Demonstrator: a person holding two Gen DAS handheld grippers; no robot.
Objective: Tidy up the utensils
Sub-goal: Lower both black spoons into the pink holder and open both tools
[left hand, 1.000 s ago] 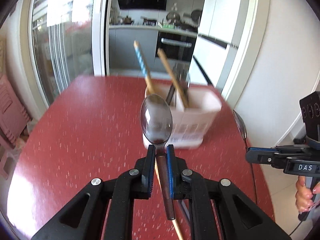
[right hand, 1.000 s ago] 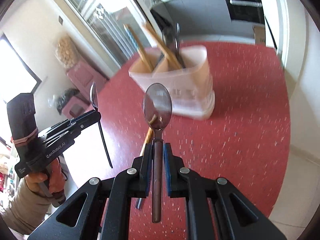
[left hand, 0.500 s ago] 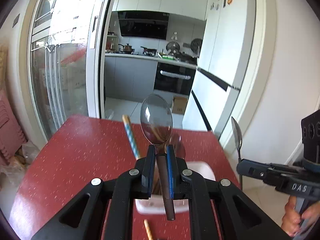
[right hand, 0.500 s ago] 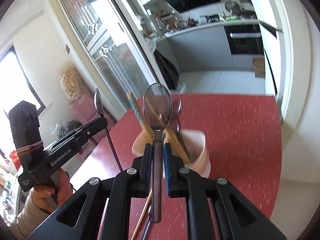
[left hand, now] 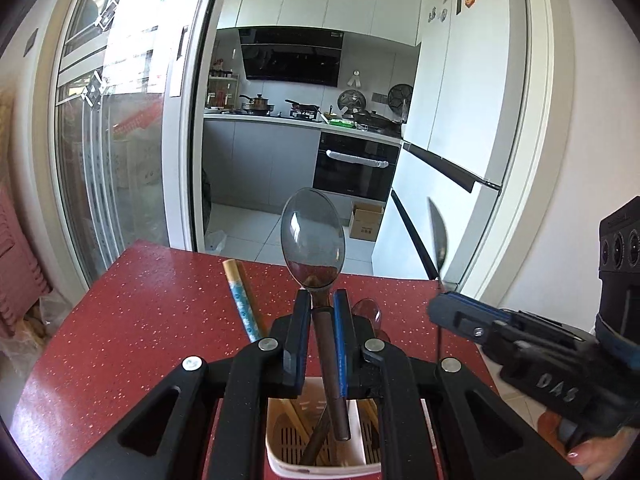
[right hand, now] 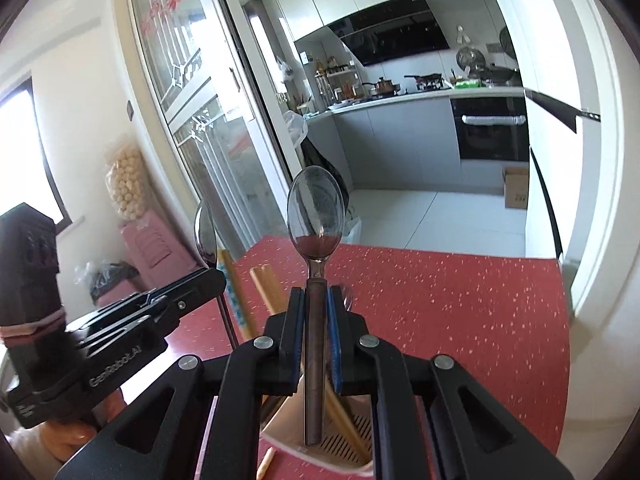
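Bright daylight pours through the glass door (left hand: 116, 128) at the frame's left, blowing out its panes. Fisheye bending curves the edges, corners go black; the right tool (left hand: 444, 304) blurs slightly.

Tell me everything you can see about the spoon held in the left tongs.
The spoon looks like shiny metal with an oval bowl and a dark brownish handle. It stands upright, bowl up, its neck clamped between the shut left tongs. The handle end hangs over the white utensil holder on the red table, above a slotted compartment. Whether it touches anything inside is unclear.
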